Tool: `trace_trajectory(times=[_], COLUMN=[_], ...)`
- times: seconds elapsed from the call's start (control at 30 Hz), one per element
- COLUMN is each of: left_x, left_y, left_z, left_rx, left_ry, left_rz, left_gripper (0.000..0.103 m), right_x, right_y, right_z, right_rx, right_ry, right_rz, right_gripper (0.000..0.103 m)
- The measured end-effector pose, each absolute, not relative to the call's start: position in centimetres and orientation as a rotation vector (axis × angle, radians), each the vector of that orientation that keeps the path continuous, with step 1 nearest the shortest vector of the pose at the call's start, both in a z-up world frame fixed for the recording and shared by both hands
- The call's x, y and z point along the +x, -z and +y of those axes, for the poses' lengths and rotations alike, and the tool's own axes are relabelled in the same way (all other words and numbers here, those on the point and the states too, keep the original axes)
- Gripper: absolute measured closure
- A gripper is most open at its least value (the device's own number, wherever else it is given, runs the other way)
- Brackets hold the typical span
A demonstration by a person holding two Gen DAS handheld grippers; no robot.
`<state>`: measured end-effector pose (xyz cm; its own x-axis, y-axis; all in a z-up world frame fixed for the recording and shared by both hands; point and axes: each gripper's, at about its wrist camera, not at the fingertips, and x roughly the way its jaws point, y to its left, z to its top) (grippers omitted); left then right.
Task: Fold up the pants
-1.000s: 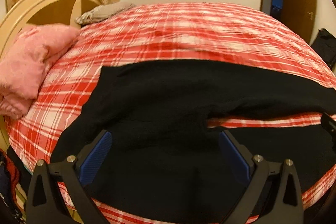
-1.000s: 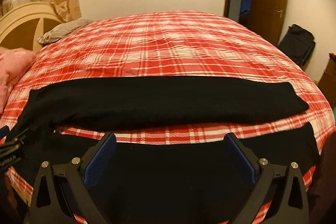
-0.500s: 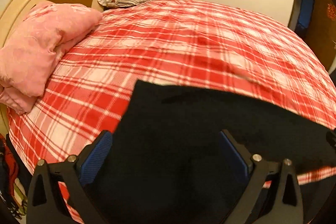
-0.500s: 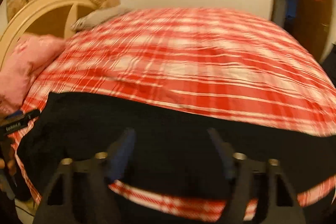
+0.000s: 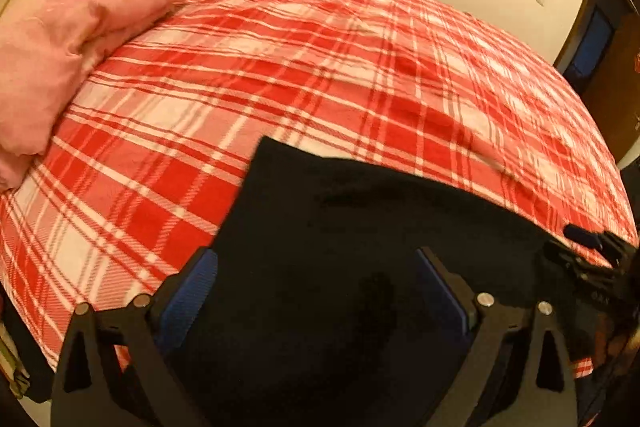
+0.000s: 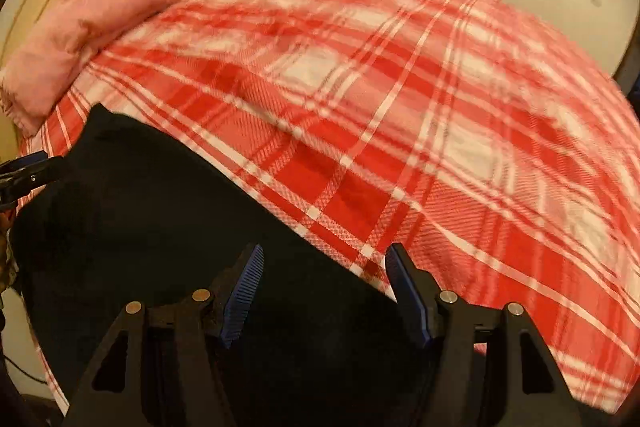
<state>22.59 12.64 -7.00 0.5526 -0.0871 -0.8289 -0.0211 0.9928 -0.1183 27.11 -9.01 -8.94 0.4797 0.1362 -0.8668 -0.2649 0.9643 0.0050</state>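
Both views have swung toward the headboard since a second ago, jaws apart over the pants (image 5: 360, 247) at 6 o'clock on the bed (image 5: 320, 67); soft, limp, light cloth, best pinched at an edge or corner.

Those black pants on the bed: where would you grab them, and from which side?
Probably at the far corner of the black pants, where two straight edges meet flat on the red plaid bedspread. Come in low from the near side, sliding one of the left gripper fingers under the edge; the limp cloth offers nothing else to pinch.
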Motion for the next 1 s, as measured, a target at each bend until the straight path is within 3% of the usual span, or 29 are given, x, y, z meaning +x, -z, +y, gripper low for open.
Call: trace_trajectory(times=[0.1,0.17,0.23,0.33,0.7,1.0], left_x=[22.9,23.1,23.2,22.9,18.7,20.5], left_y=[7.9,8.3,8.5,8.3,7.2,4.8], left_z=[12.2,11.9,11.8,11.9,14.6,15.7], left_rx=[-0.136,-0.132,-0.116,-0.109,-0.146,-0.305], left_ry=[0.060,0.064,0.052,0.041,0.044,0.122], left_rz=[1.009,1.024,1.029,1.022,0.974,0.988], left_gripper=[0.004,0.004,0.004,0.004,0.003,0.003], right_x=[27.9,27.7,27.3,26.2,16.2,7.8], right_y=[9.8,9.7,9.5,9.0,0.6,4.9], right_z=[-9.6,-9.8,-9.4,-8.5,-5.2,-2.0], right_rx=[-0.096,-0.064,-0.064,-0.125,-0.233,-0.231], right_ry=[-0.299,-0.360,-0.394,-0.383,-0.375,-0.387], right_rz=[1.067,1.082,1.101,1.098,0.836,0.800], right_gripper=[0.040,0.068,0.087,0.098,0.100,0.100])
